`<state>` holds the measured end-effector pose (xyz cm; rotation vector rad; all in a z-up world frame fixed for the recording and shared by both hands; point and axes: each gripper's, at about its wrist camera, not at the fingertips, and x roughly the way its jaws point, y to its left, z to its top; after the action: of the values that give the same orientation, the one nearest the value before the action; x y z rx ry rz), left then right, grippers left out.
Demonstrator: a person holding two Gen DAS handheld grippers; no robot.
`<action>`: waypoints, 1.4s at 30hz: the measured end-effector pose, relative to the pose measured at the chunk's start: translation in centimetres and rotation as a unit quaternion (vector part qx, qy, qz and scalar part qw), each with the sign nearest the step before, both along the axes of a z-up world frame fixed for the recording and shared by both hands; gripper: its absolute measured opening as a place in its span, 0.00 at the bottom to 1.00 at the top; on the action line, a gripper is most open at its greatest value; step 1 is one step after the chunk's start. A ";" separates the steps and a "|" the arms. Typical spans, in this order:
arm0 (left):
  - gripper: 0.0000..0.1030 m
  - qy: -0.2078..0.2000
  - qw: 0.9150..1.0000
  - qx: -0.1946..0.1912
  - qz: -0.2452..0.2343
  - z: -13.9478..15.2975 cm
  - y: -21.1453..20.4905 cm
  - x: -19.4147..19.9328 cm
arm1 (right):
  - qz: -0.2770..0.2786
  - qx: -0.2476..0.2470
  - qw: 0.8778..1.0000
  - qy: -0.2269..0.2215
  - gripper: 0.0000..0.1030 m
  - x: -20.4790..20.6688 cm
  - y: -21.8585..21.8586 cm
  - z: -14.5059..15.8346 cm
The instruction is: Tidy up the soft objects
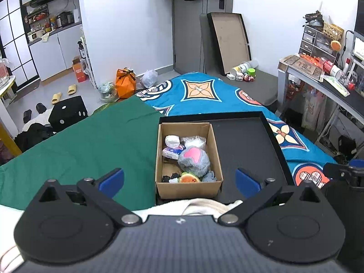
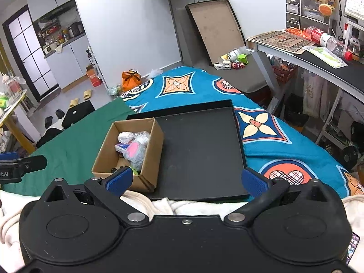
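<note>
A cardboard box (image 1: 216, 150) (image 2: 154, 150) stands in the left part of a black tray (image 1: 250, 150) (image 2: 204, 150) on the bed. It holds soft things: a grey plush with a pink patch (image 1: 193, 159) (image 2: 136, 151), a watermelon plush (image 1: 189, 178), a white roll (image 1: 172, 140), a tissue pack (image 1: 172, 152) and a clear bag (image 1: 195, 141). My left gripper (image 1: 179, 182) is open and empty, just in front of the box. My right gripper (image 2: 187, 180) is open and empty over the tray's near edge, its left fingertip (image 2: 120, 180) at the box's near corner.
A green cloth (image 1: 91, 141) covers the bed's left side, a blue patterned blanket (image 1: 204, 91) the right. A cream towel (image 2: 168, 204) lies at the near edge. A desk (image 2: 307, 52) stands right. A flat box lid (image 1: 229, 41) leans on the far wall.
</note>
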<state>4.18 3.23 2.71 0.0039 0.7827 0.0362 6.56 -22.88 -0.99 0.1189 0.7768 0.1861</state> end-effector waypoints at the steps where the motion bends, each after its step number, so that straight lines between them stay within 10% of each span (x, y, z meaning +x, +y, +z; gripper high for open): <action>1: 1.00 0.002 1.000 0.001 -0.001 -0.1 -0.1 -0.1 | 0.000 0.001 1.000 0.001 1.00 -0.1 0.0 0.0; 42: 1.00 0.005 1.000 0.008 0.007 0.3 0.0 -0.6 | 0.005 -0.009 1.000 0.004 1.00 -0.7 0.3 0.0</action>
<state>3.55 3.23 3.06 0.0148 0.7915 0.0553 5.87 -22.54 -0.97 0.0984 0.7879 0.1871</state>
